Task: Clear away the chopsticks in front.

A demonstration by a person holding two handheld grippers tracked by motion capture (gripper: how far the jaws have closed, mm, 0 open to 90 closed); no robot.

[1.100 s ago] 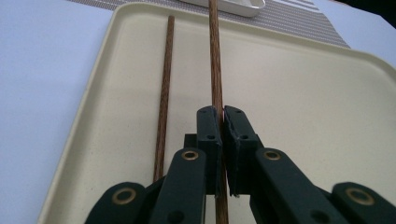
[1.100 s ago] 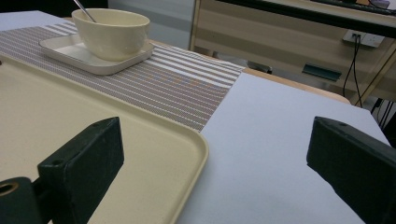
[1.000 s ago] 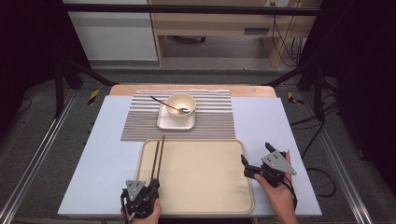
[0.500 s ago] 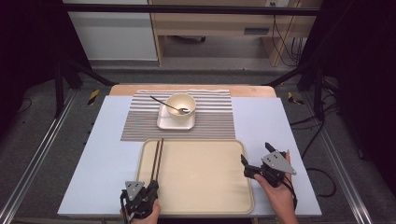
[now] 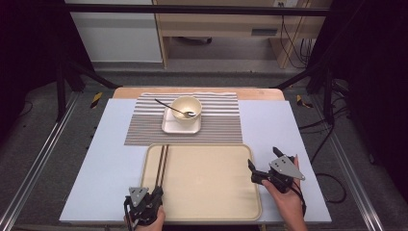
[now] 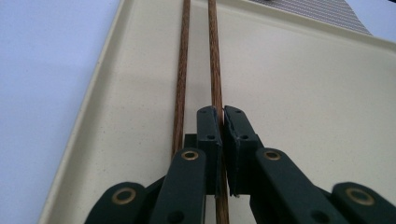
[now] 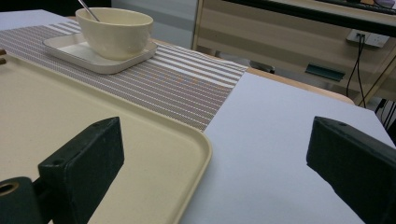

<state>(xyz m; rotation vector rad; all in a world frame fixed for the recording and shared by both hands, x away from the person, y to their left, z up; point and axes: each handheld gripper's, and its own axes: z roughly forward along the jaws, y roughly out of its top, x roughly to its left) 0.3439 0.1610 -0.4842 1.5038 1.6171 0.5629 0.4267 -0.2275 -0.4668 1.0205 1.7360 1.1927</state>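
1. High view: a cream rectangular plastic tray [image 5: 207, 185] lies at the near middle of the pale blue table [image 5: 96, 163]. Two dark brown wooden chopsticks [image 5: 161, 161] lie side by side along the tray's 9 o'clock edge, pointing toward 12 o'clock. The left gripper [image 5: 153, 198] sits at the tray's 7 o'clock corner, at the near ends of the chopsticks. The right gripper [image 5: 262, 163] is at the tray's 3 o'clock edge, its jaws spread wide with nothing between them.
2. High view, farther off: at 12 o'clock from the tray, a grey striped woven placemat [image 5: 221, 125] carries a cream square plate [image 5: 168, 126] with a cream round bowl [image 5: 186, 108] on it; a metal spoon [image 5: 173, 108] rests in the bowl, its handle pointing toward 10 o'clock.
3. Left gripper view: the left gripper [image 6: 221, 122] is clenched on the right-hand chopstick [image 6: 215, 60], pinched between the black pads. The other chopstick [image 6: 182, 70] lies free just beside the jaws, on the tray floor.
4. Right gripper view: the right gripper [image 7: 215, 154] is released; its jaws straddle the tray's rounded corner [image 7: 198, 140] and bare table. The bowl [image 7: 116, 32] on its plate is at 11 o'clock.
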